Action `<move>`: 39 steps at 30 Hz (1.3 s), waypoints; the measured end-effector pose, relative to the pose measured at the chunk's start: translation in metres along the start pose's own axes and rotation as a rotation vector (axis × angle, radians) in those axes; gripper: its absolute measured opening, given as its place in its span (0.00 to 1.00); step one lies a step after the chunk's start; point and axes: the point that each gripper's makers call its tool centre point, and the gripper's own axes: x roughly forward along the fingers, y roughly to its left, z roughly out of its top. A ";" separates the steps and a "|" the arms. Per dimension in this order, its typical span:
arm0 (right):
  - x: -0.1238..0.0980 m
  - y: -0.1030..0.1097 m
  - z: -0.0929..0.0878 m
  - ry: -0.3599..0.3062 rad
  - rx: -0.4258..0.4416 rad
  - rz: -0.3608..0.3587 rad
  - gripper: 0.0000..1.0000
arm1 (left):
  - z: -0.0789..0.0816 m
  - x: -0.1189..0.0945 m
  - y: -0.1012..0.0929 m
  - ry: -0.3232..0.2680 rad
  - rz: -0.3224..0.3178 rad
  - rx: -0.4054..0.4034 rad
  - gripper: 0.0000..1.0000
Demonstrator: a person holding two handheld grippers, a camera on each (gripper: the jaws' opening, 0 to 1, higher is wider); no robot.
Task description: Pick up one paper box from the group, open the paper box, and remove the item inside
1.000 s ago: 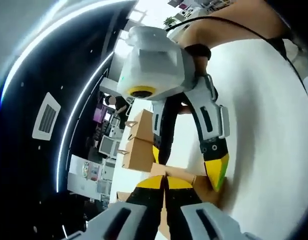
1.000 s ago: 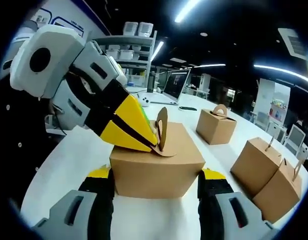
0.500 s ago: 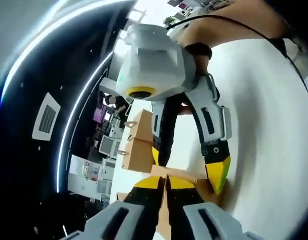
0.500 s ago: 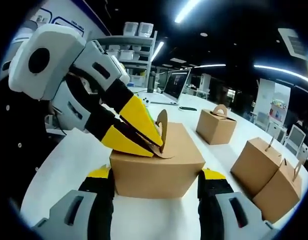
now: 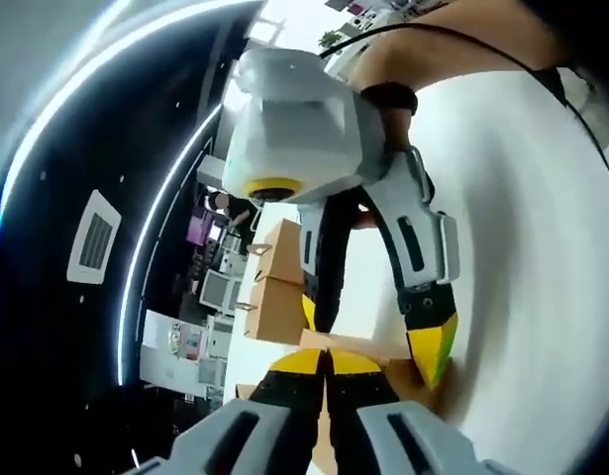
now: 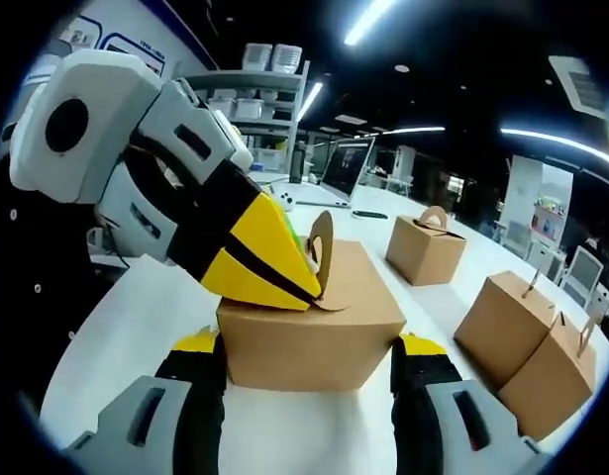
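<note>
Now, box: brown cardboard paper box (image 6: 309,327) clamped between my right gripper (image 6: 309,368) jaws.
Handle: left gripper (image 6: 302,285), from 10 o'clock, pinches the handle flap (image 6: 321,259).

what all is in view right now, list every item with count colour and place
held paper box: one, brown, on the white table, between the right gripper's fingers
handle tab: one, brown, upright on top of that box
other paper boxes: three, brown; one further back on the table, two at the right edge
laptop: one, dark, open, far end of the table
shelving with bins: one unit, pale, behind the table
ceiling strip lights: several, white
left gripper: one, white and black with yellow fingers, tips closed at the base of the handle tab
right gripper: one, grey and black with yellow fingers, clamped on the box sides
</note>
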 end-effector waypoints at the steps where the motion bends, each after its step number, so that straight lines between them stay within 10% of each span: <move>1: 0.000 -0.001 0.000 0.000 0.001 0.000 0.67 | 0.000 0.000 0.000 -0.002 0.001 -0.003 0.04; 39: 0.001 -0.006 -0.003 0.039 -0.009 0.006 0.67 | -0.011 -0.033 0.047 -0.066 0.142 -0.107 0.04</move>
